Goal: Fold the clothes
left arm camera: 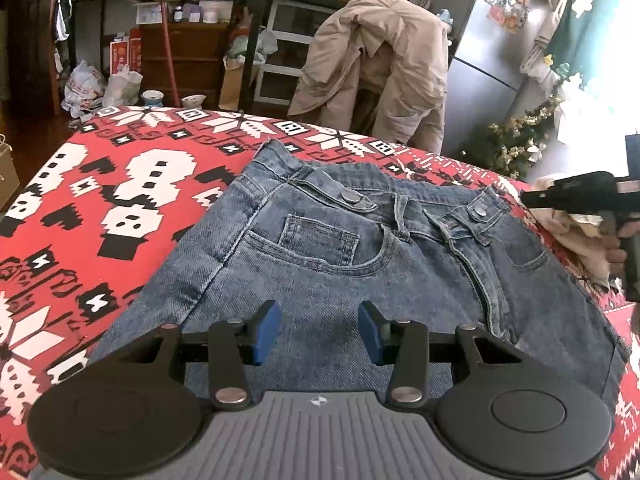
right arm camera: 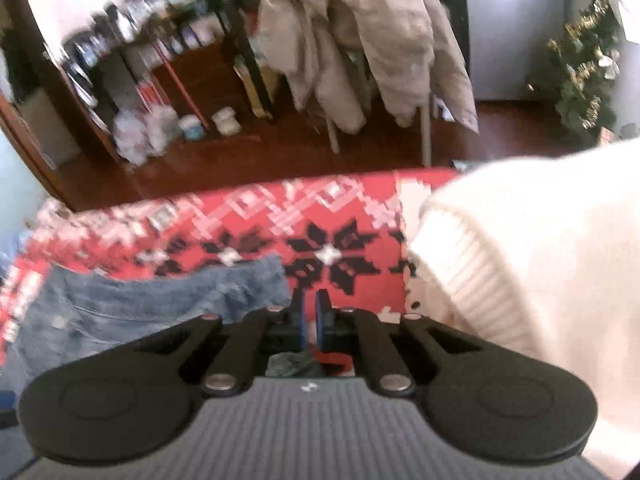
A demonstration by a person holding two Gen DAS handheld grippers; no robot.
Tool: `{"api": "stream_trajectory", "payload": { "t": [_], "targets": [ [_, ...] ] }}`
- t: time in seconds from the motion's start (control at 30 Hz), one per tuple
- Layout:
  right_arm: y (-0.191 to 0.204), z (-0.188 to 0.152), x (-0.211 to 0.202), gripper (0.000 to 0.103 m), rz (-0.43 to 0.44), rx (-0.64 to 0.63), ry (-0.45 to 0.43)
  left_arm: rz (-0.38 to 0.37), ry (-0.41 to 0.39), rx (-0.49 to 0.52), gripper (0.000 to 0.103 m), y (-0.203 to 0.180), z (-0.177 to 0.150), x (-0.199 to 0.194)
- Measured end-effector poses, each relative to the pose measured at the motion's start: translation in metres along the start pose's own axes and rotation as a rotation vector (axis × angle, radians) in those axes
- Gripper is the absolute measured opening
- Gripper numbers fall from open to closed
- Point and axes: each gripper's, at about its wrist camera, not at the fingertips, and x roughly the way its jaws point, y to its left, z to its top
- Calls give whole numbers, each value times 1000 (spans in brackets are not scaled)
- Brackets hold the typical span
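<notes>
The jeans (left arm camera: pixel 360 264) lie flat on the red patterned blanket (left arm camera: pixel 100 200), front side up, waistband on the far side, both buttons showing and the fly running down the middle. Over the near part of the jeans hangs the left gripper (left arm camera: pixel 320 330), its blue pads (left arm camera: pixel 266 332) standing partly apart with bare denim showing between them; nothing is pinched, nothing held.

Off the right edge of the jeans, in the left wrist view, comes the right gripper (left arm camera: pixel 568 196), dark, with a hand (left arm camera: pixel 618 248) wrapped round its grip, above a pale cloth bundle. From its own blurred camera the right gripper (right arm camera: pixel 311 312) sits just beyond the jeans' (right arm camera: pixel 160 300) right corner, over the blanket (right arm camera: pixel 340 220), pads nearly together with only a thin slit between them. Nothing shows in that slit.

Right of the jeans a white knit sweater (right arm camera: pixel 520 260) with a ribbed edge fills the side of that view.

Beyond the jeans, past the blanket's far edge, a beige coat (left arm camera: pixel 372 68) drapes over a chair, with a fridge (left arm camera: pixel 492 48) to its right.
</notes>
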Motion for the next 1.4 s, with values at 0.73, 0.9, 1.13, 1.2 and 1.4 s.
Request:
{"api": "stream_trajectory", "payload": {
  "t": [0.73,0.9,1.13,1.2,1.4],
  "targets": [
    [33,-52,-44,13,71,-107,-19,14,3,1,43,-22,-30,-22],
    [77,-79,-42,13,133,-243,48,-19,-15,13,42,-37,-16,-12],
    [79,-58,4,8,76,-199,19,-25,-6,26,42,-47,-11,4],
    [76,-50,14,8,77,-179,21,-23,-4,15,41,-45,-12,5],
    [83,-50,-14,14,138,-208,-5,-84,-23,44,10,-52,0,13]
  ]
}}
